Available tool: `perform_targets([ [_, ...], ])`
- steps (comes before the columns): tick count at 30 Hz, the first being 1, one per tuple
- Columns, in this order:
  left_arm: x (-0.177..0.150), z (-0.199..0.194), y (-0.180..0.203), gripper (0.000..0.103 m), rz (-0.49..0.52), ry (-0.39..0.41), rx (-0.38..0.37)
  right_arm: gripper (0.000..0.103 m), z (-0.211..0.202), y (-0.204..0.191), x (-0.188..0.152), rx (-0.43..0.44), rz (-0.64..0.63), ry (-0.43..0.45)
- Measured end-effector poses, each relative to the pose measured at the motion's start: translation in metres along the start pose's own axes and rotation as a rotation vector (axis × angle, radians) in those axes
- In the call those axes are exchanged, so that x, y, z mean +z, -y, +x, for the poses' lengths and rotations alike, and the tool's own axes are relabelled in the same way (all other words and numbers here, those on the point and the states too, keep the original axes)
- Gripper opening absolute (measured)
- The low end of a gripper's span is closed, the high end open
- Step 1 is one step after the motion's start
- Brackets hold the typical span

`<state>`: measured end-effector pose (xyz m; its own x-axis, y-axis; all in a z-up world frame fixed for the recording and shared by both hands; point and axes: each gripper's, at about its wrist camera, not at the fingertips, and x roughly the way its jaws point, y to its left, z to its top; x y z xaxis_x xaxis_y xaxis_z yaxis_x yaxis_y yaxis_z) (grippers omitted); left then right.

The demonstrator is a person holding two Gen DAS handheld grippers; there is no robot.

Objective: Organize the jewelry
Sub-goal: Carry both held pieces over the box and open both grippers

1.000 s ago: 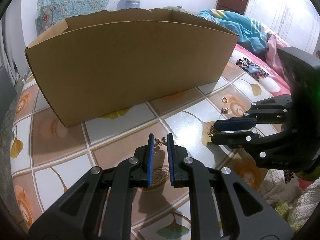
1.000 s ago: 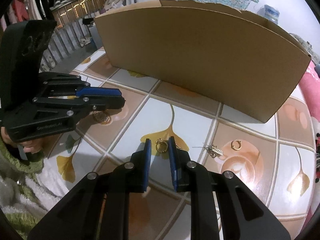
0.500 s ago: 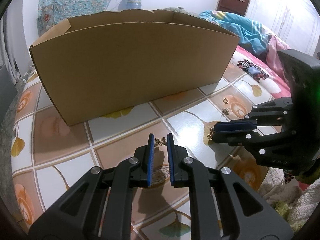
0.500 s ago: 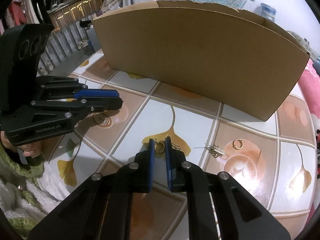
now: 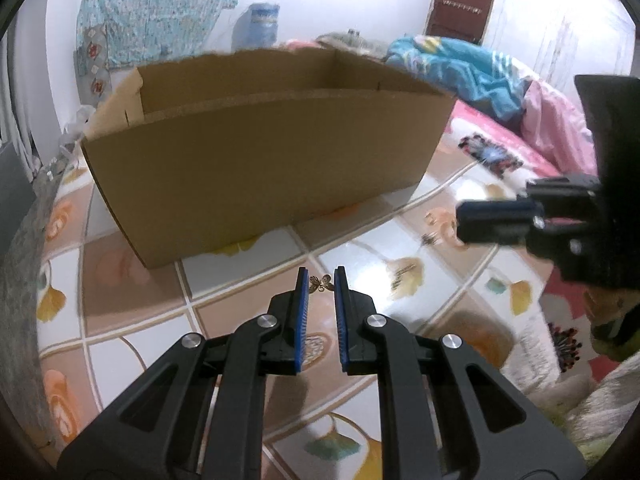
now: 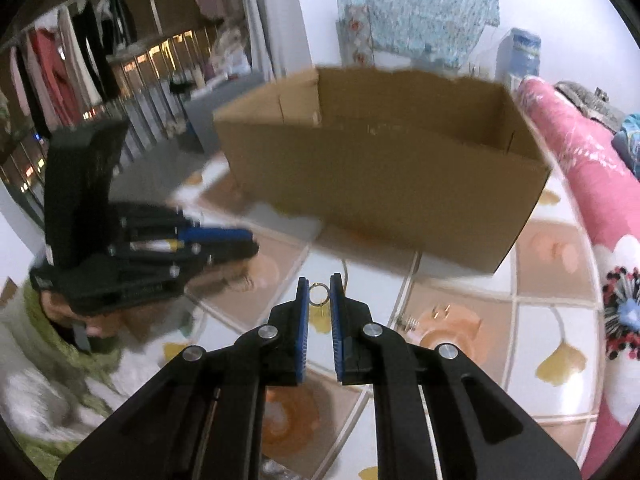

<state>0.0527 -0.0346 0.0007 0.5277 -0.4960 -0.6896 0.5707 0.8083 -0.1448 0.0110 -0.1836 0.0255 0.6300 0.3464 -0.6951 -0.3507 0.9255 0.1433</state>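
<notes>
My left gripper (image 5: 321,274) is shut on a small gold butterfly charm (image 5: 321,283) pinched at its blue pad tips. My right gripper (image 6: 319,281) is shut on a gold hoop earring (image 6: 319,303), held above the tiled tabletop, with a short dangle below the hoop. An open cardboard box (image 5: 272,160) stands just beyond both grippers, and it shows again as the box (image 6: 380,184) in the right wrist view. Each gripper shows blurred in the other's view: the right gripper (image 5: 460,224) at the right, the left gripper (image 6: 252,242) at the left.
More gold pieces lie on the tiles: a spiky charm (image 5: 430,239) and a small ring (image 5: 430,218), seen again as the charm (image 6: 412,324) and the ring (image 6: 440,312). A pink quilted bed (image 6: 592,184) borders the table's right side. A person's green-and-white sleeve (image 6: 60,360) is at the lower left.
The right gripper closed on the hoop earring and lifted it off the table. The left gripper kept its hold on the butterfly charm and tipped up a little, so the box's inside now shows.
</notes>
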Motion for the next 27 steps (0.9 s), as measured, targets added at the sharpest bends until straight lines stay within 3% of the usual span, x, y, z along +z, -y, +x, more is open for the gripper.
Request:
perform_targets([
  [7,0.04,-0.056,0.018,0.012,0.063,0.135,-0.045,0.011,-0.041,0.013,0.051,0.046,-0.022,0.159],
  [12,0.087,-0.06,0.022,0.012,0.125,0.17,-0.043,0.011,-0.03,0.043,0.092,0.099,0.01,0.15],
  [17,0.13,-0.009,0.005,0.012,0.126,0.053,-0.001,0.011,0.017,0.079,0.123,0.141,0.081,0.009],
  [19,0.145,0.019,-0.011,0.012,0.097,-0.028,0.012,0.011,0.034,0.091,0.128,0.124,0.095,-0.04],
  [23,0.157,0.06,-0.042,0.012,0.03,-0.16,0.002,0.011,0.063,0.102,0.134,0.097,0.064,-0.114],
  [27,0.164,0.079,-0.064,0.012,-0.028,-0.226,0.008,0.011,0.077,0.104,0.138,0.055,0.016,-0.143],
])
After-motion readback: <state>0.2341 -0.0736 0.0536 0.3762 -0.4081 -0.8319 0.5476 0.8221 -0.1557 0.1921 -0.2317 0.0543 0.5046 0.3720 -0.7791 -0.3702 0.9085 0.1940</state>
